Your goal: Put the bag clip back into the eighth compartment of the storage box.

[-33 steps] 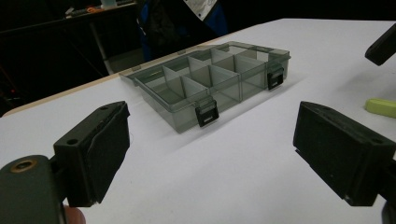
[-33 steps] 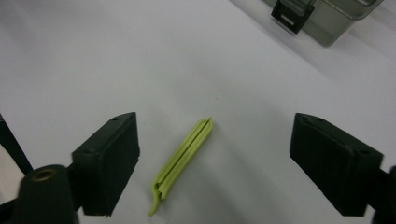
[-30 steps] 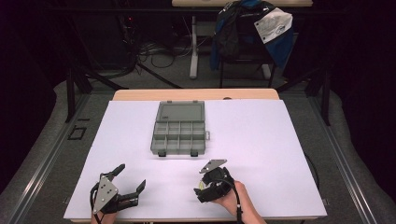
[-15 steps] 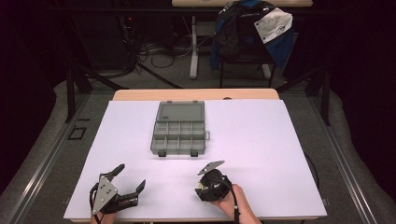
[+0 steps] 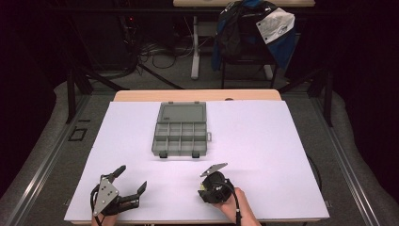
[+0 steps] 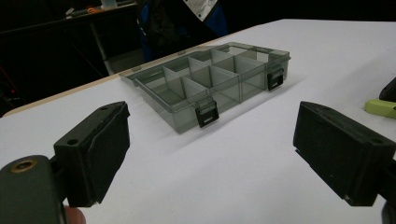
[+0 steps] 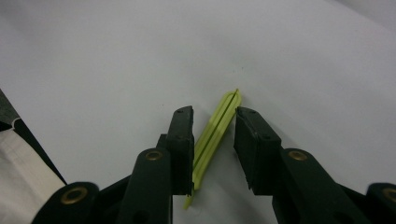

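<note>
Right gripper view puts a thin lime-green strip flat on the white desk, lying lengthwise in the gap of your right tongs. Those jaws have just been closing on it; the left pad looks to be against the strip's edge, while a sliver of gap shows at the right pad, so you have it bracketed rather than firmly pinched. In the high view the right tongs sit near the front edge of the desk, well apart from the open grey box farther back at mid-desk. Its compartments look empty and its lid lies folded back.

Your left tongs rest at the front left with jaws wide apart and nothing between them; the left gripper view looks past them to the box and catches a green end of the strip at the far right.

You appear to be at the pick-up step. Next, finish the squeeze until both pads bear on the strip, and lift gently, since a piece this thin and flat may slip or tip. A carry to one of the compartments looks likely.
</note>
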The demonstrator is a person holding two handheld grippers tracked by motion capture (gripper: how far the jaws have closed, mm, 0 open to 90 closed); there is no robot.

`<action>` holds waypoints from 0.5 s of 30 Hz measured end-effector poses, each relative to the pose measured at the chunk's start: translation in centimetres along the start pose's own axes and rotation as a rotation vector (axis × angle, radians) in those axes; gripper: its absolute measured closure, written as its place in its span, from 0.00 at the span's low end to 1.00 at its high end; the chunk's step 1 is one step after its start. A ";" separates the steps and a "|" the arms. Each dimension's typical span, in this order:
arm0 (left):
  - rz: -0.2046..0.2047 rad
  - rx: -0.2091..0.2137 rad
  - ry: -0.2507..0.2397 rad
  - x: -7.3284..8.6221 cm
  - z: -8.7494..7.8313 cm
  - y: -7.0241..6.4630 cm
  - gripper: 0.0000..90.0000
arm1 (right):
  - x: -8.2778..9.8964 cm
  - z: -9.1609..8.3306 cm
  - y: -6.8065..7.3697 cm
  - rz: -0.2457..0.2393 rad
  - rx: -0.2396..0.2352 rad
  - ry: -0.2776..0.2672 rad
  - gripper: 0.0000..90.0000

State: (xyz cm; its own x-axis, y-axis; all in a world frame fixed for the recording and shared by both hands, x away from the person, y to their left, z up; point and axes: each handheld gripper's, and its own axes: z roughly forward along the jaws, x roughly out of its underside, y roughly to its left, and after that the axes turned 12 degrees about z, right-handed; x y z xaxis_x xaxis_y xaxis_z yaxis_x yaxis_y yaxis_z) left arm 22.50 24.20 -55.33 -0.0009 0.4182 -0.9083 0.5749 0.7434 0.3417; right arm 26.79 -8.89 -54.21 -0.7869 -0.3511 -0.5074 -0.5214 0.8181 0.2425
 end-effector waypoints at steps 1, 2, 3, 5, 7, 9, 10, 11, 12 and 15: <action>-0.002 0.000 0.001 0.0 0.0 0.0 0.12 | 0.0 0.0 0.0 0.001 0.001 0.000 0.75; -0.004 -0.001 0.000 0.0 0.0 0.0 0.12 | 0.1 0.0 0.0 0.005 0.003 0.001 0.75; -0.002 -0.001 0.001 0.0 0.0 0.0 0.12 | 0.1 0.0 0.0 0.005 0.004 0.001 0.76; -0.001 0.000 0.001 0.0 0.0 0.0 0.12 | 0.2 0.1 0.1 0.008 0.005 0.001 0.77; 0.001 0.000 0.003 0.0 0.0 0.0 0.12 | 0.3 0.2 0.2 0.006 0.008 0.008 0.78; -0.001 0.000 0.002 0.0 0.0 0.0 0.12 | 0.3 0.2 0.4 -0.002 0.022 0.002 0.79; -0.002 0.000 0.000 0.0 0.0 0.0 0.12 | 0.3 0.2 0.4 -0.006 0.026 0.002 0.79; -0.002 0.000 0.001 0.0 0.0 0.0 0.12 | 0.3 0.2 0.4 -0.011 0.028 -0.001 0.80; -0.001 0.001 0.002 0.0 0.0 0.0 0.12 | 0.3 0.2 0.4 -0.013 0.032 0.000 0.81; -0.001 0.001 0.005 0.0 0.0 0.0 0.12 | 0.4 0.2 0.4 -0.022 0.047 -0.011 0.86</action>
State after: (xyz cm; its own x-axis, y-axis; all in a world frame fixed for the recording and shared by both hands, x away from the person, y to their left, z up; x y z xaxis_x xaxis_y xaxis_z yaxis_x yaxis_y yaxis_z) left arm 22.48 24.26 -55.33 -0.0055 0.4201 -0.9075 0.5757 0.7433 0.3407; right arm 26.32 -8.63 -54.52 -0.7714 -0.3643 -0.5217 -0.5224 0.8307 0.1924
